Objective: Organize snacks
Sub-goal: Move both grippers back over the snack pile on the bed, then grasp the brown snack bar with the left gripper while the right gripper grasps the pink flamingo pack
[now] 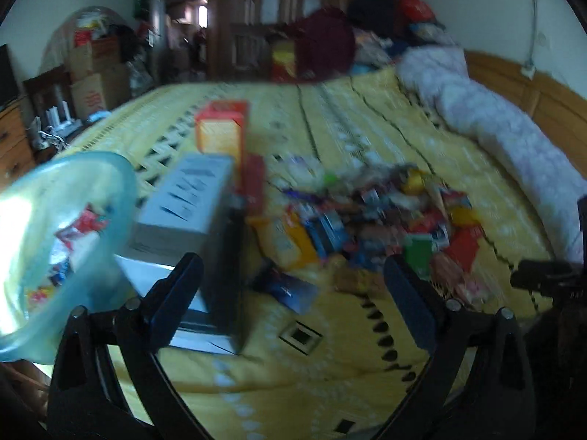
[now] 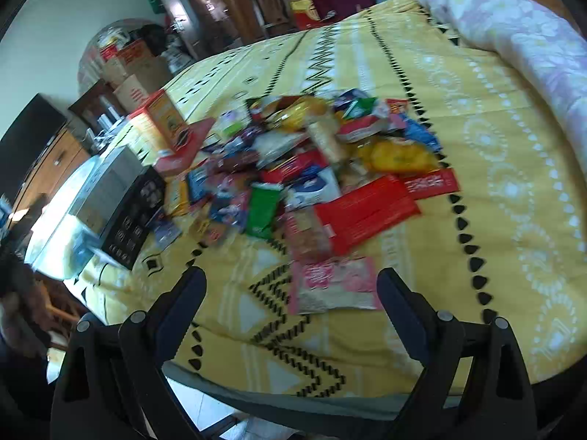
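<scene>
Left gripper (image 1: 293, 286) wide open, nothing between the jaws, hanging over the near edge of the bed (image 1: 279, 374). Right gripper (image 2: 291, 293) same deal, spread apart and empty, tilted down at the near edge too. Just past the right one's jaws: a pink snack packet (image 2: 332, 286), flat on the yellow bedspread (image 2: 488, 168). Beyond that, a red flat box (image 2: 363, 212) and a green packet (image 2: 264, 211), both at the near side of the snack pile (image 2: 312, 157), which sits roughly mid-bed. Off toward the left edge of the bed: a grey box (image 1: 183, 205) on a black box (image 2: 134, 216), an orange carton (image 1: 222, 130) upright behind them, and a pale blue basket (image 1: 47, 242) with a few wrappers already inside. Rolled-up lilac quilt (image 1: 491, 124) along the right edge. Left view pretty blurry, so labels unreadable.
</scene>
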Demonstrator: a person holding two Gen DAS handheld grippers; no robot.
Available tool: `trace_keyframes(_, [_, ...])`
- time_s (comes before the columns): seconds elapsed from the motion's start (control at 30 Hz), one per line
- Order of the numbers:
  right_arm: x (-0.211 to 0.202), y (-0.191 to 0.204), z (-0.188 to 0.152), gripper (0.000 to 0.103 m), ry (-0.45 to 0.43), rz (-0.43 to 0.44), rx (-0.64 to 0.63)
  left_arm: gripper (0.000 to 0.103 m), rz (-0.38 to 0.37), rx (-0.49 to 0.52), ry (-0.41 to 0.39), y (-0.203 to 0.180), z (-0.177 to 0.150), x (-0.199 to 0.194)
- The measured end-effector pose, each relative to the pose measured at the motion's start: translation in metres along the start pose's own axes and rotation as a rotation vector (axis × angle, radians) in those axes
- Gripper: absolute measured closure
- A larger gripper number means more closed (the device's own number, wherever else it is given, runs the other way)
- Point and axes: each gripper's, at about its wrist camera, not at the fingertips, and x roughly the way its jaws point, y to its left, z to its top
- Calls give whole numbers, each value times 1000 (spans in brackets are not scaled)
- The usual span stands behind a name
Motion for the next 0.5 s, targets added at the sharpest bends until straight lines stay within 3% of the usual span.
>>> trace_keyframes(0.07, [11,3,-1,7,8,-46,-31,22,-97,25,138,-20,-9,33])
trace_keyframes(0.13, [25,-7,-4,7,46,-119,-20,22,-154,30,226,-32,-19,58])
trace_keyframes(0.2, [41,-20,-4,7,127,-116,32,21,-154,21,277,-39,-30,73])
trace_keyframes(0.4, [81,-22,-17,7,257,-93,25,21,-150,-127,344,-24,-38,103])
trace_keyframes(0.5, [96,-22,-22,6,250,-118,26,21,-126,-89,340,-32,-35,115])
